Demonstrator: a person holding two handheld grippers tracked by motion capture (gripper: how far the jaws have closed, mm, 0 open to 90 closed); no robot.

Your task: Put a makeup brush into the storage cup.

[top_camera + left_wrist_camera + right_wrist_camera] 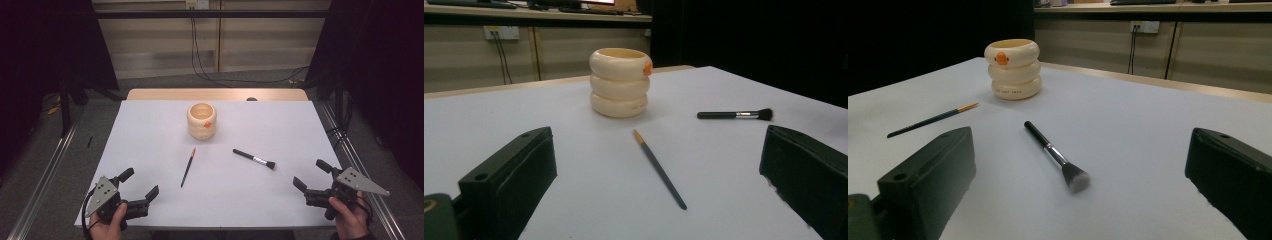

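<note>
High view: a white table (150, 165) carries a cream ringed cup (202, 121) with a small orange mark, standing upright toward the far middle. Nearer, a thin paintbrush (187, 168) lies flat left of centre, and a black makeup brush (254, 159) lies flat to its right, well apart from it. The left gripper (142, 184) sits at the near left corner in a hand (107, 225), jaws spread wide and holding nothing. The right gripper (311, 174) sits at the near right corner in the other hand (350, 217), jaws likewise spread and empty. Right gripper view shows the makeup brush (1055, 156) lying ahead between the jaws, its bristles nearest, untouched. Left gripper view shows the paintbrush (659, 168) ahead, also untouched.
</note>
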